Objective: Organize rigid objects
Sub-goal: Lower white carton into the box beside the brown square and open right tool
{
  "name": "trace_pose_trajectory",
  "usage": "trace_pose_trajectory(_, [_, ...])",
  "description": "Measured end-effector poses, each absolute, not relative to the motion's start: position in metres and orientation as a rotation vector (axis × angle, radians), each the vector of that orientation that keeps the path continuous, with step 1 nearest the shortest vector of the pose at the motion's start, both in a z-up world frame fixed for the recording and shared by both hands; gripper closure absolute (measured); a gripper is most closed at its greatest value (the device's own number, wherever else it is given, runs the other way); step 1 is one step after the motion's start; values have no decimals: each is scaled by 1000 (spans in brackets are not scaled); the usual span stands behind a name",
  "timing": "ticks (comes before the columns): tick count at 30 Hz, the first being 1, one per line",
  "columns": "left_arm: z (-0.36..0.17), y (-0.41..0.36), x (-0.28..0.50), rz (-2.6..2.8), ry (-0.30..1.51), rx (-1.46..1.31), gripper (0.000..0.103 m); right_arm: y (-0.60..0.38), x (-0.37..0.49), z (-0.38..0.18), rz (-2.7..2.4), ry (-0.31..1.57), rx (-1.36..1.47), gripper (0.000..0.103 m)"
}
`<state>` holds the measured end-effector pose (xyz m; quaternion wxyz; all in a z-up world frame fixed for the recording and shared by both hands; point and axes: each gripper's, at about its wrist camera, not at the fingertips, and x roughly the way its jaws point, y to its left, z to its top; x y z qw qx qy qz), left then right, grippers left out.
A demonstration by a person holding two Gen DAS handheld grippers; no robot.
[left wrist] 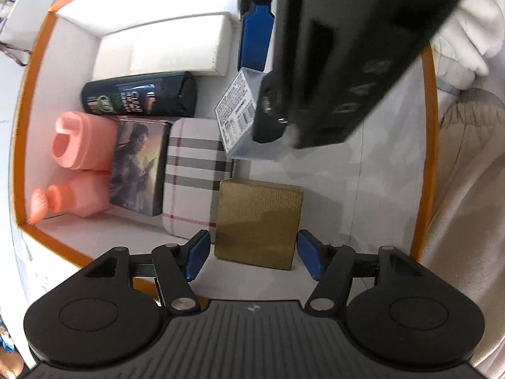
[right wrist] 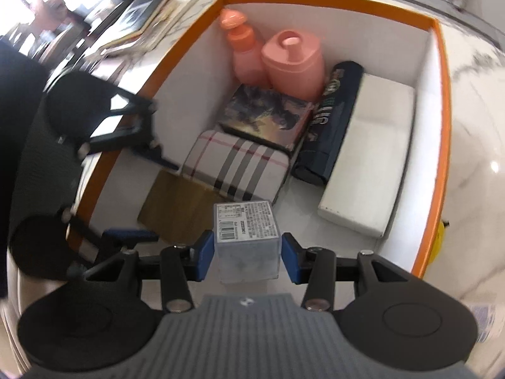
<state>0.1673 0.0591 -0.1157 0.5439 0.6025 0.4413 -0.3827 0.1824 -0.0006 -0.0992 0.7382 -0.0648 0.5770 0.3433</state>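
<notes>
Held box: the small grey box with a barcode label (right wrist: pixel 246 240) sits between the right gripper (right wrist: pixel 245 260) fingers, both blue pads against its side faces, above the bin floor.
Handling: it looks stiff, light and smooth-sided, likely to slip if squeezed weakly; flat opposite faces are the best hold.
Left gripper: the left gripper (left wrist: pixel 252 254) has its fingers apart, 1 either side of the gold box (left wrist: pixel 258 222), pads not pressing.
Neighbours: beyond the fingertips lie the plaid case (right wrist: pixel 236 167), picture box (right wrist: pixel 265 115), dark tube (right wrist: pixel 328 123), 2 pink bottles (right wrist: pixel 277 60) and white block (right wrist: pixel 369 158).
Obstacles: the orange-rimmed bin (right wrist: pixel 442 94) leaves open floor only between gold box and white block.
</notes>
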Motion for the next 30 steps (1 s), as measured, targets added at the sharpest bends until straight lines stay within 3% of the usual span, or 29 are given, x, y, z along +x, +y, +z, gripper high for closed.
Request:
trace_pose_trajectory(6, [-91,56,174,-938,1020,1206,29,-3,177,-101,620,1252,-9,55])
trace_pose_trajectory(10, [-87,56,177,-901,1019,1107,29,1,173,-111,618,1341,52,54])
trace_pose_trajectory(16, [-89,56,175,-902,949,1100,32,1,171,-122,604,1362,133,54])
trace_pose_trajectory(23, [-90,59,173,-894,908,1086,32,17,161,-118,751,1293,-36,53])
trace_pose_trajectory(27, [-89,63,169,-877,893,1055,37,10,163,-117,765,1300,19,47])
trace_pose_trajectory(30, [-87,64,167,-876,892,1040,38,6,162,-113,766,1284,33,52])
